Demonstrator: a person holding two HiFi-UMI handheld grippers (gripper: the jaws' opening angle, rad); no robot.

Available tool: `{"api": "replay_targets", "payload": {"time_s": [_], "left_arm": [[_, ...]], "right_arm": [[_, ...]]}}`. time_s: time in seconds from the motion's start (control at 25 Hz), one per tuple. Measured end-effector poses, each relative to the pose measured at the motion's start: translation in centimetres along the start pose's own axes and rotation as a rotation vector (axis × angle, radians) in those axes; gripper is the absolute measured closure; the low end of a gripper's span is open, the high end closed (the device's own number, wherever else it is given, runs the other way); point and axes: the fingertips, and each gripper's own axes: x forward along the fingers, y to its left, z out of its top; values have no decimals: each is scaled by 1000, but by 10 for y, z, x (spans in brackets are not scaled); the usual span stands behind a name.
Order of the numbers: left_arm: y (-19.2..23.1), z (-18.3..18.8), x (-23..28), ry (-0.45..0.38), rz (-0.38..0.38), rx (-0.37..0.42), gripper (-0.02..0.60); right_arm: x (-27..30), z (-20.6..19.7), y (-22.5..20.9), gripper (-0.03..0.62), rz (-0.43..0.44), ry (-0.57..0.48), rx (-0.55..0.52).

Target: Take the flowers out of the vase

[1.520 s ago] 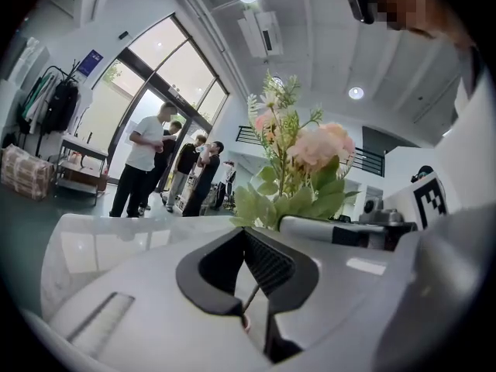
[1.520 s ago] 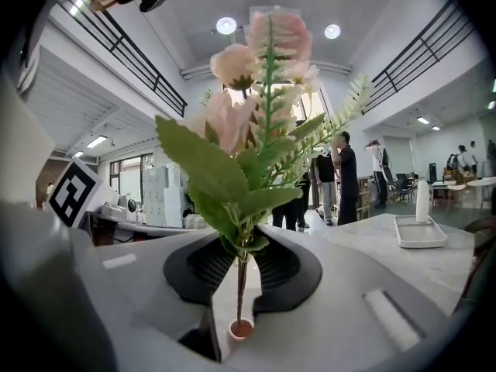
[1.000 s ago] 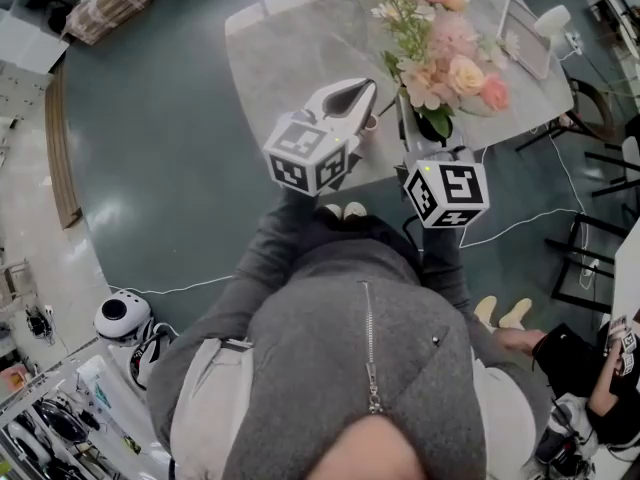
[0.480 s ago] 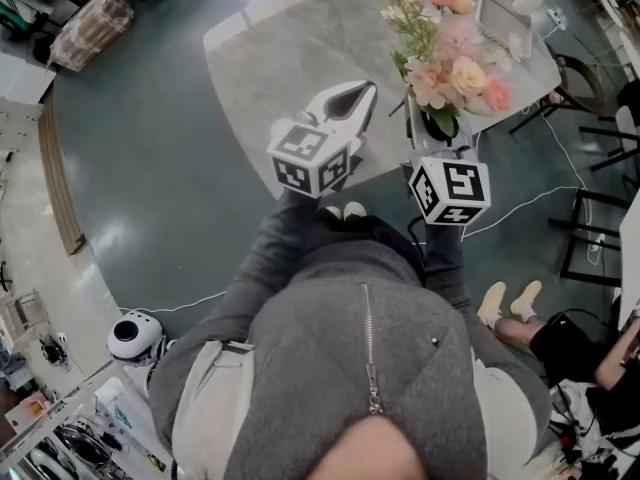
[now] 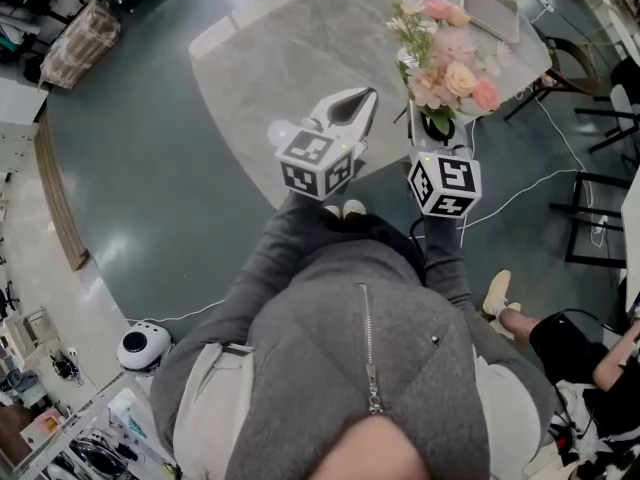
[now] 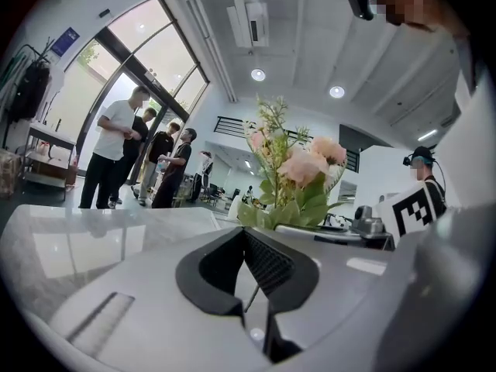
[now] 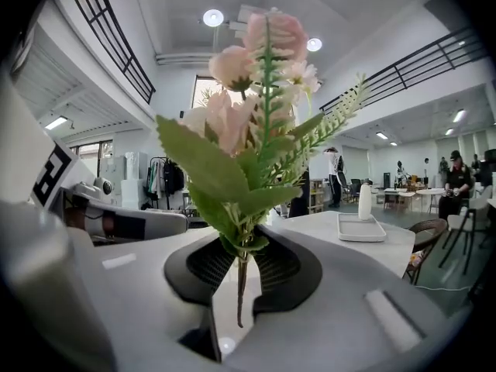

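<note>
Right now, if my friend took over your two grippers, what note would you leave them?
Left hand-held gripper: shut, empty, over the table.
Right hand-held gripper: shut on the flowers at the stem; the stem's bare end hangs free between its jaws.
The flowers stand upright above the table's near edge.
Done: they look lifted out; I can't make out the vase.
Left: probably lay them on the table.

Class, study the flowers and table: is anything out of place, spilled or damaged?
Nothing spilled or broken. One oddity: the flowers sit pinched in the right claw, their bare stem dangling, apparently in open air.
</note>
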Motion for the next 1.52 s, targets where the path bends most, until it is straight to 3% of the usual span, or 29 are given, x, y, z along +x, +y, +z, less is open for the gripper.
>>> {"api": "replay_targets", "payload": {"time_s": [0.68,0.92,1.52], "left_arm": [[9,-33,-10,32,47,-15,572],[12,-37,-16,32,48,-22,572],[13,-40,-13,42,57,-29,572]], "right_arm": [[11,-80,2,523,-34,110,14],[14,-93,12,523,-30,117,-8],[15,-108,12,523,-19,169,57]]}}
